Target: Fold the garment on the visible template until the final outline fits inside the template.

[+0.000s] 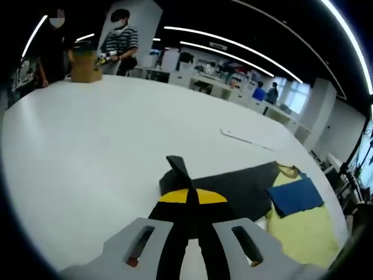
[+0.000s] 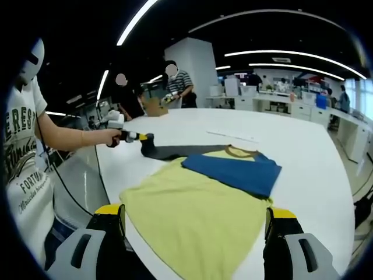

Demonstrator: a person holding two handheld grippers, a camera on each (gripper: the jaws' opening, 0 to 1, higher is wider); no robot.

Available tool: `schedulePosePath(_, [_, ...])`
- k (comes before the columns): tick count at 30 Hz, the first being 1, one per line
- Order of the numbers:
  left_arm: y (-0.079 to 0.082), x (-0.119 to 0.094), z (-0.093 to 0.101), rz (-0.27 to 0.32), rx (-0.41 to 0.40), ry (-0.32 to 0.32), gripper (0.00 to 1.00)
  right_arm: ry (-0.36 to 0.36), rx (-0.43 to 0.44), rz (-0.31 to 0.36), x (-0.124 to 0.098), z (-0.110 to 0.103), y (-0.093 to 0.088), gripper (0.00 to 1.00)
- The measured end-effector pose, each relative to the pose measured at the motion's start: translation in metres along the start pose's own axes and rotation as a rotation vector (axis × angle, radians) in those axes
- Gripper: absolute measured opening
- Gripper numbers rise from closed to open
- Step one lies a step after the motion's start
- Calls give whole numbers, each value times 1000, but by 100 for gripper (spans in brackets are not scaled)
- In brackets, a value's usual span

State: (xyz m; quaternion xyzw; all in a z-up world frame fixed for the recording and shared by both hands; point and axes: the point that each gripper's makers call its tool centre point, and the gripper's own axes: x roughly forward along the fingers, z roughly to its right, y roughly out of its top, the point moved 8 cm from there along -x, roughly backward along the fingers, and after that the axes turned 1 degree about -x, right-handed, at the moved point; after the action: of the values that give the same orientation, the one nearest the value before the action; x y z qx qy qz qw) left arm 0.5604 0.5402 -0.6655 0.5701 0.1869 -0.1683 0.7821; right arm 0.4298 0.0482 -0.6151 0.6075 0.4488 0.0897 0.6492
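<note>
my left gripper (image 1: 187, 201) is clamped on the dark sleeve (image 1: 233, 186) of the soft yellow-blue garment (image 2: 204, 204), which lies flat on the smooth white table (image 1: 87, 134); right gripper (image 2: 195, 224) jaws wide apart.

— What's at the table's (image 1: 87, 151) far edge?
— A cardboard box (image 1: 85, 66), with two people (image 2: 176, 83) standing behind it, one in a striped shirt.
— Anything else?
— A thin white sheet (image 1: 247, 139) lies flat near the far right edge. Desks (image 2: 291, 108) stand beyond under ceiling light strips (image 1: 233, 42).
</note>
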Motion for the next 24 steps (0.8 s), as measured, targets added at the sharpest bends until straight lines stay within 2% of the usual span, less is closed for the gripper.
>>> schedulePosePath(9, [2, 12, 23, 5, 13, -57, 0, 6, -7, -1, 1, -2, -1, 99])
schedulePosePath(24, [-1, 18, 60, 6, 73, -138, 0, 8, -13, -12, 2, -3, -3, 99])
